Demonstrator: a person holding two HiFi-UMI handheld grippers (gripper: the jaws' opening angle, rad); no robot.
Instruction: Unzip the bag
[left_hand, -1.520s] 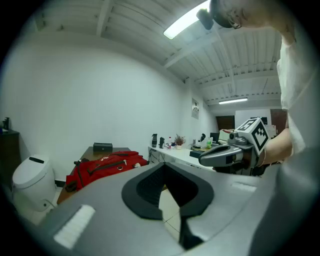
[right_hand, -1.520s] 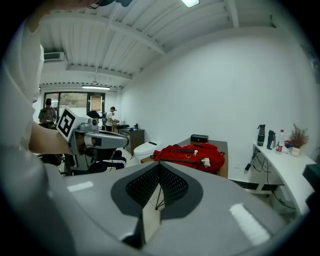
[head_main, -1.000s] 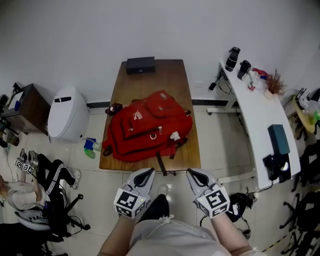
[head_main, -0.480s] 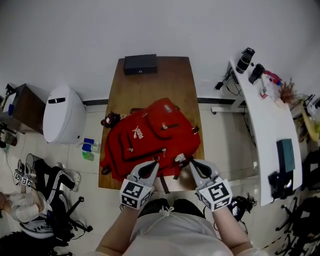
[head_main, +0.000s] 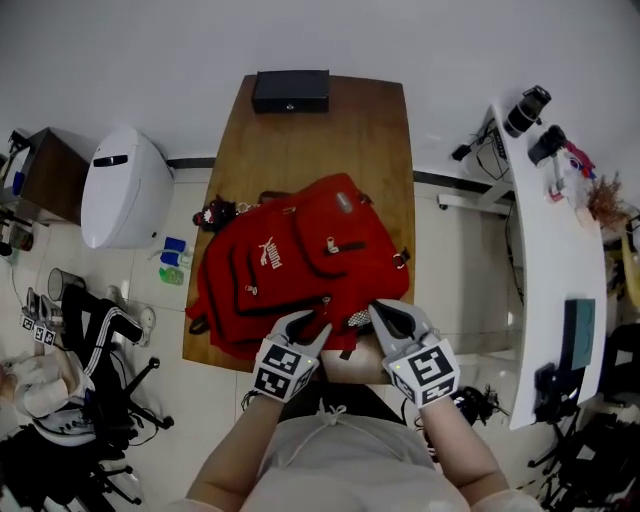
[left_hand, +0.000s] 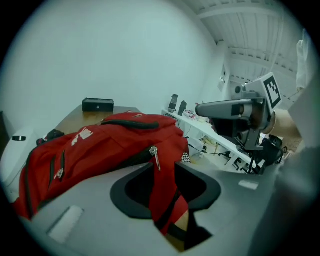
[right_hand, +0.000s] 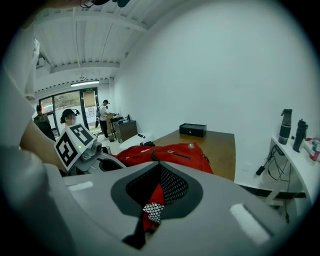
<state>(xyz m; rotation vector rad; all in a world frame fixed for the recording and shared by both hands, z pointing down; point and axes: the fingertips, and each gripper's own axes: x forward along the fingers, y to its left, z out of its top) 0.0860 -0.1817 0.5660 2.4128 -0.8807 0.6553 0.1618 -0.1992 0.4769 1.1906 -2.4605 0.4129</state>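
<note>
Red bag (head_main: 300, 260) lying flat on the near half of the tabletop (head_main: 330, 140), its lower end at the tabletop's near edge, where I hold both tongs. My left tongs (left_hand: 164, 163) have just been opening and stand apart, with red fabric between the jaws and a silver zipper pull (left_hand: 155, 156) at their tips. My right tongs (right_hand: 159, 163), at the same near edge, have their tips together over the bag's black mesh pocket (right_hand: 172, 185); I cannot tell whether they pinch it.

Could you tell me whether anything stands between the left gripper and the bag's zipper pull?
Nothing visible does. The left gripper, its jaws just opened, has the red bag's near edge in its gap, unpinched; the silver zipper pull hangs just beyond its tips, uncovered.
</note>
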